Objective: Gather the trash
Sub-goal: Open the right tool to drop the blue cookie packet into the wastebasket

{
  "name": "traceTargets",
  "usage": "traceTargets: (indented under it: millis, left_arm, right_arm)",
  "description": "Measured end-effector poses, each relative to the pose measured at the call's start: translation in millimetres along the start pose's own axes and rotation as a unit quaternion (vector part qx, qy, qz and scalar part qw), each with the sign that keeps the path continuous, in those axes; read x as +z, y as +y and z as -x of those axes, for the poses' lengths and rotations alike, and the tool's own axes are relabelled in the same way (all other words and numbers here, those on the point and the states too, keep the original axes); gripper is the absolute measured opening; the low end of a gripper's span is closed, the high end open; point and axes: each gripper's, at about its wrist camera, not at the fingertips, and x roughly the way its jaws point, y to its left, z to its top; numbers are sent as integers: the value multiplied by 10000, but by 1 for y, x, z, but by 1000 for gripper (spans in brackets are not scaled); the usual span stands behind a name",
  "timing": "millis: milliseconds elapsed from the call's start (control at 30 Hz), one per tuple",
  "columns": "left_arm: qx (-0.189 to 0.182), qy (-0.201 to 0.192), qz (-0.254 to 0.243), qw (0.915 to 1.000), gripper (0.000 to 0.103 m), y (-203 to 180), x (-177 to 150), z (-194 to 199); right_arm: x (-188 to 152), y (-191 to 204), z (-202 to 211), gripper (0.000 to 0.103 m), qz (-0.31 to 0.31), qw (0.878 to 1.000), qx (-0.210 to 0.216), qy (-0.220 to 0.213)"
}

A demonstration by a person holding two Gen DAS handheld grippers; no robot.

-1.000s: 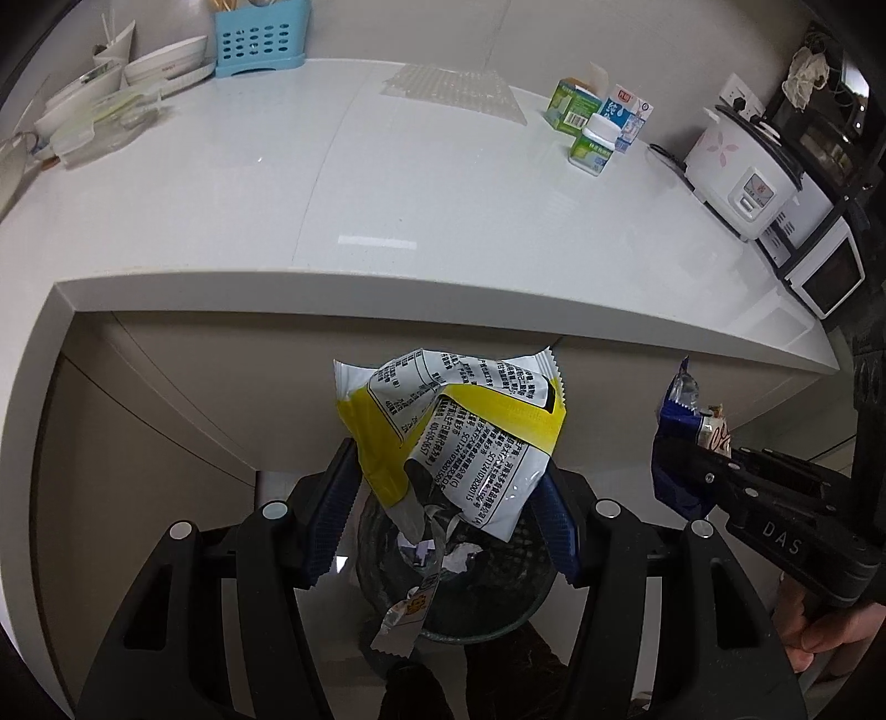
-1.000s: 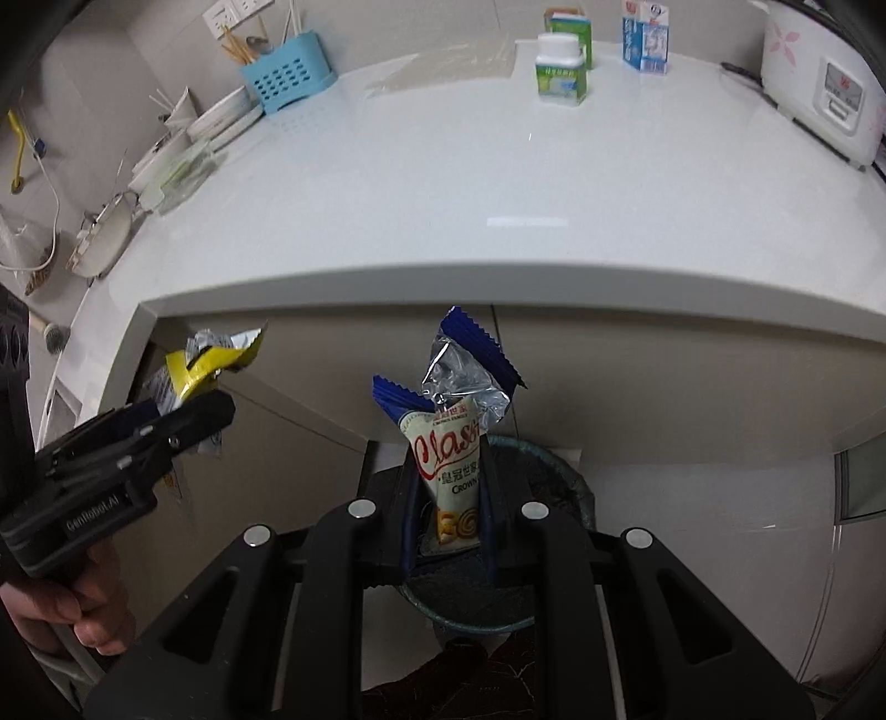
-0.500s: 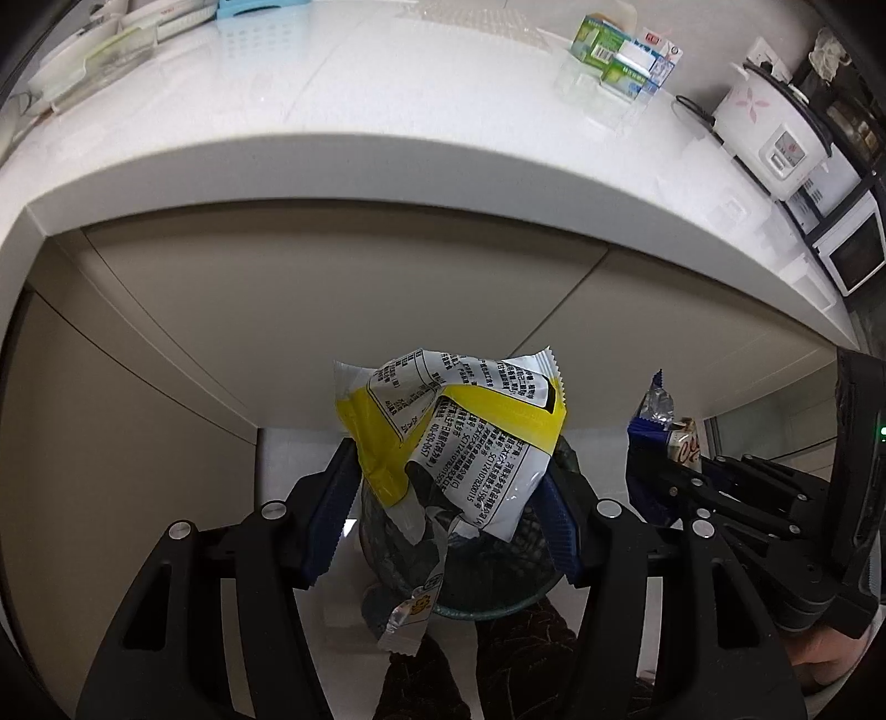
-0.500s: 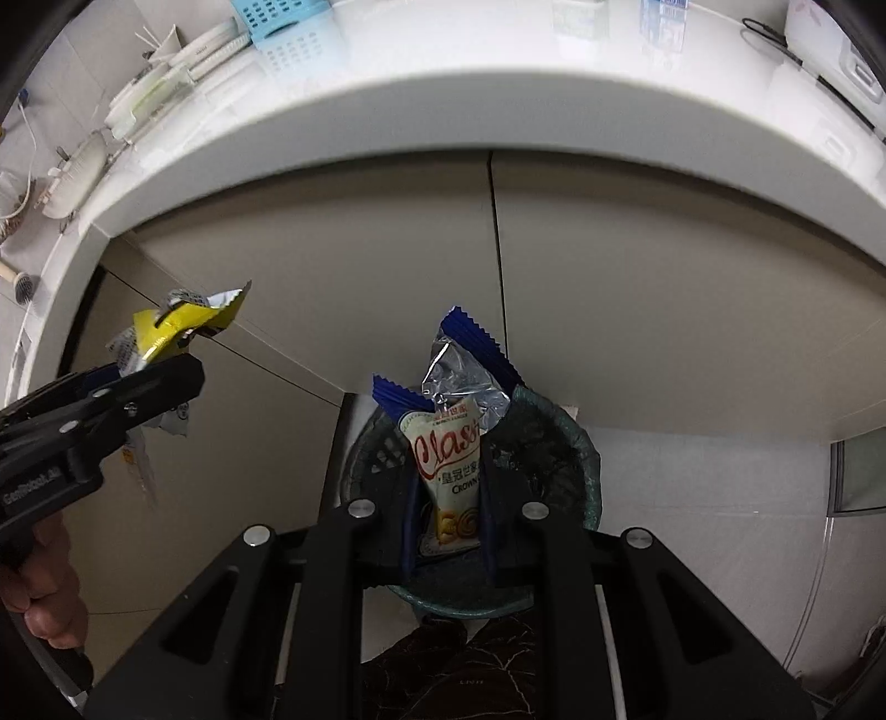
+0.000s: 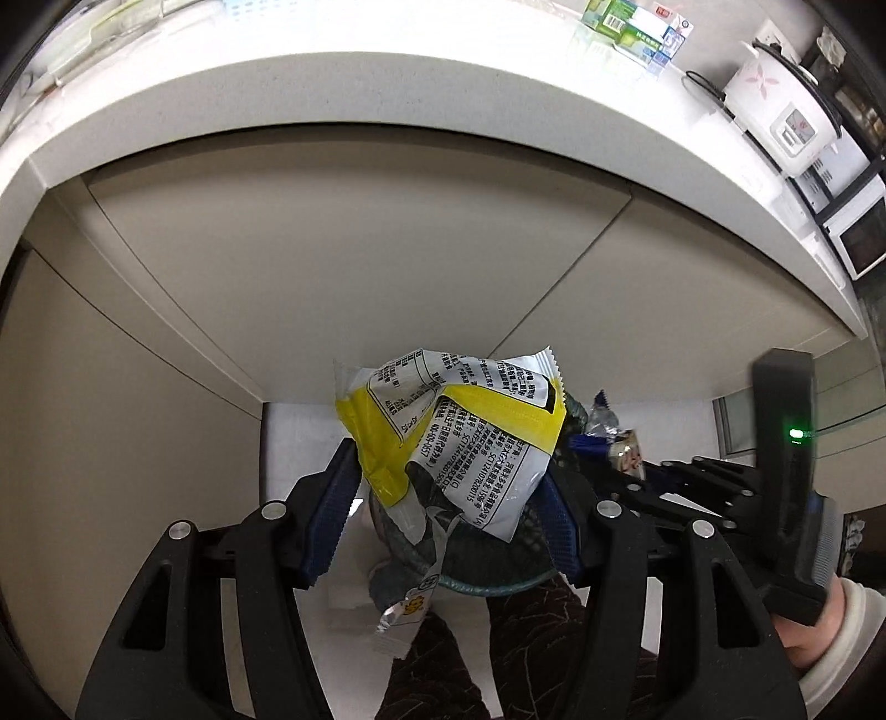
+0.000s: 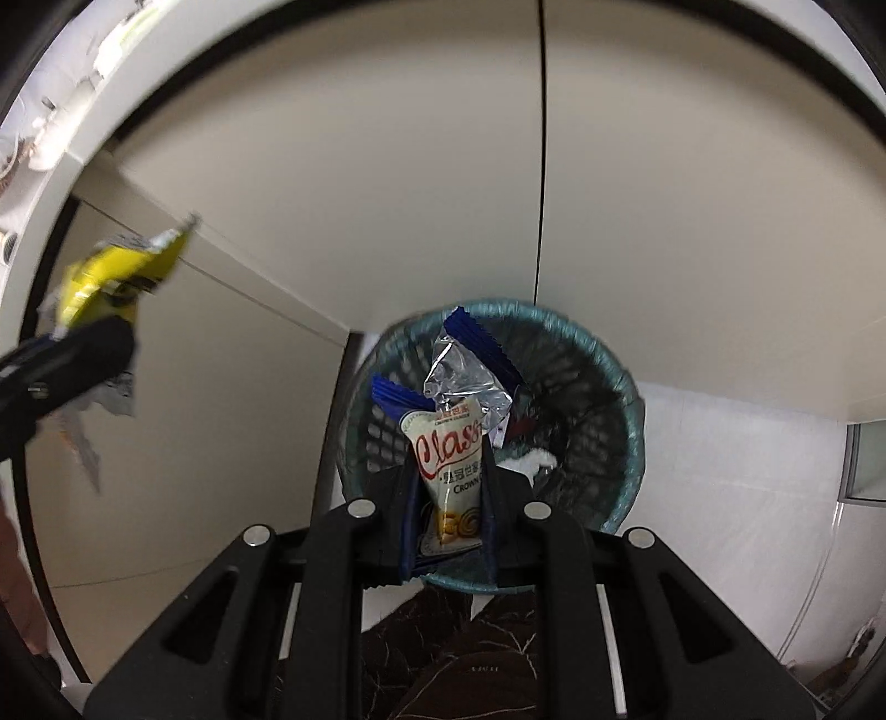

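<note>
My left gripper [image 5: 448,487] is shut on a crumpled yellow and white wrapper [image 5: 465,437], with a thin sachet [image 5: 410,609] dangling below it, above the teal mesh bin [image 5: 487,581]. My right gripper [image 6: 448,498] is shut on a blue and white "Class" snack wrapper [image 6: 451,437] and holds it over the open bin [image 6: 631,421]. The bin has some trash inside. The left gripper and the yellow wrapper [image 6: 119,277] show at the left of the right wrist view; the right gripper [image 5: 626,465] shows at the right of the left wrist view.
The bin stands on a white floor [image 6: 731,498] against beige cabinet doors [image 5: 354,260] under a white countertop [image 5: 387,72]. A rice cooker [image 5: 786,116], a microwave [image 5: 853,232] and small boxes [image 5: 637,27] are on or beside the counter.
Both grippers have dropped from counter height to below the counter edge, closer over the bin. Both still hold their wrappers.
</note>
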Motion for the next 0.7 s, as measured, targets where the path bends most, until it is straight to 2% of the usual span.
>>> traceTargets:
  millis: [167, 267, 300, 367, 433, 700]
  left_arm:
    - [63, 76, -29, 9999, 59, 2, -8, -5]
    - [75, 125, 31, 9999, 59, 3, -10, -10]
    - [84, 132, 40, 9999, 59, 3, -10, -10]
    - [90, 133, 45, 9999, 59, 2, -10, -12]
    - [96, 145, 59, 9998, 59, -8, -1, -17]
    - [82, 225, 89, 9997, 59, -5, -4, -20]
  right_arm:
    - [-3, 2, -9, 22, 8, 9999, -37, 108]
    - [-2, 4, -10, 31, -30, 9999, -99, 58]
    - [-3, 3, -9, 40, -46, 9999, -120, 38]
    - [-3, 0, -9, 45, -68, 9999, -129, 29]
    - [-4, -1, -9, 57, -59, 9999, -145, 53]
    - [-9, -8, -7, 80, -56, 9997, -241, 91]
